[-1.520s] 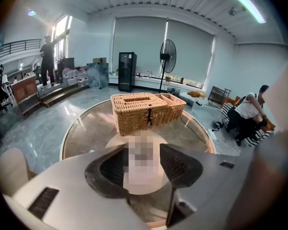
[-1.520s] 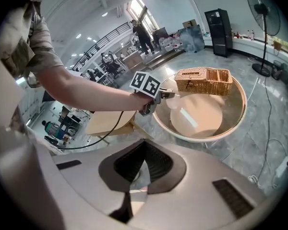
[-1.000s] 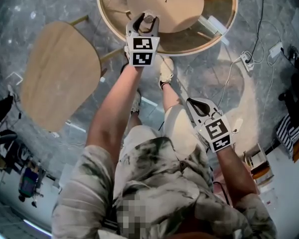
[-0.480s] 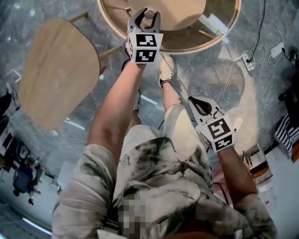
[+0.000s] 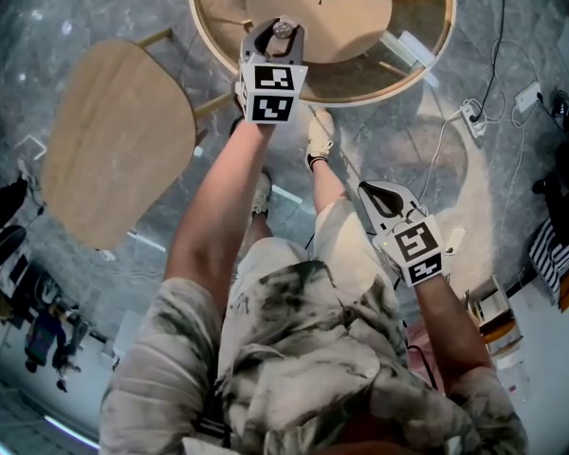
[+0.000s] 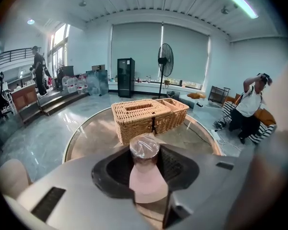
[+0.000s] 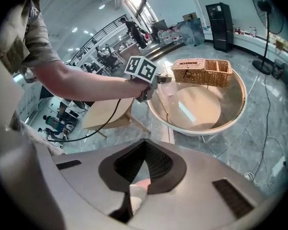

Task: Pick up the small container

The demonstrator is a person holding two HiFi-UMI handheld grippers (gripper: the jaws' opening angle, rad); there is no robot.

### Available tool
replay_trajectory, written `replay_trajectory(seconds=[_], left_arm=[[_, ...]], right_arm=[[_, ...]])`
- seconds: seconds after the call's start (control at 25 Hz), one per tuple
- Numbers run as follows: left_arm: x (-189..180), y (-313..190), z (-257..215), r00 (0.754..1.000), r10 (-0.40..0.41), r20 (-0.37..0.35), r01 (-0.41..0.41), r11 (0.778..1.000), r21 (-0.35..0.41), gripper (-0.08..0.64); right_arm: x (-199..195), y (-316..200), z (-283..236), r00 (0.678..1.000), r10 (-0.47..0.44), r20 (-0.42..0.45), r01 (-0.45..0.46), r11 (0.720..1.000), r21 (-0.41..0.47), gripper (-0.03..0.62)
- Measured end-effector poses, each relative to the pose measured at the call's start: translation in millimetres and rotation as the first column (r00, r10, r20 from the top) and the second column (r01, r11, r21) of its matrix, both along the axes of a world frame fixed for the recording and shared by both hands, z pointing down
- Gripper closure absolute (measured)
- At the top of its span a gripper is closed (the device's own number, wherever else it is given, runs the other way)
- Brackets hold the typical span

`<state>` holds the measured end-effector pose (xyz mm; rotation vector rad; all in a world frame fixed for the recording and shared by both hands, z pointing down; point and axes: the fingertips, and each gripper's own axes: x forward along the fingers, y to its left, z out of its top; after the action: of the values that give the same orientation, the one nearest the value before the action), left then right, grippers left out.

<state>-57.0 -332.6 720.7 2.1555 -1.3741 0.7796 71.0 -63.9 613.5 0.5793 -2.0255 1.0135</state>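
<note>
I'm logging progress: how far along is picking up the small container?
Done: the left gripper sits round the small container over the glass table. In hand: its pads look pressed on the container's sides. Left: the lift; I cannot tell whether it is clear of the table.

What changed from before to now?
The left gripper closed its jaws onto the small container on the round table and now grips it. The right gripper stayed low and empty. The basket and chair did not move.
</note>
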Motion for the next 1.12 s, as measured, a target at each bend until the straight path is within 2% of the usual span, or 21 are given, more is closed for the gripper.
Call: replay_trajectory(seconds=[0.8, 1.12], left_arm=[[-14, 3, -137, 0.996, 0.077, -0.041, -0.075, 0.996, 0.036, 0.408], [-23, 12, -194, 0.991, 0.122, -0.047, -0.119, 0.991, 0.052, 0.408]], right_arm=[[-30, -24, -61, 0.999, 0.016, 0.03, -0.019, 0.994, 0.107, 0.571], [-46, -33, -76, 0.999, 0.019, 0.042, -0.024, 0.992, 0.121, 0.571]])
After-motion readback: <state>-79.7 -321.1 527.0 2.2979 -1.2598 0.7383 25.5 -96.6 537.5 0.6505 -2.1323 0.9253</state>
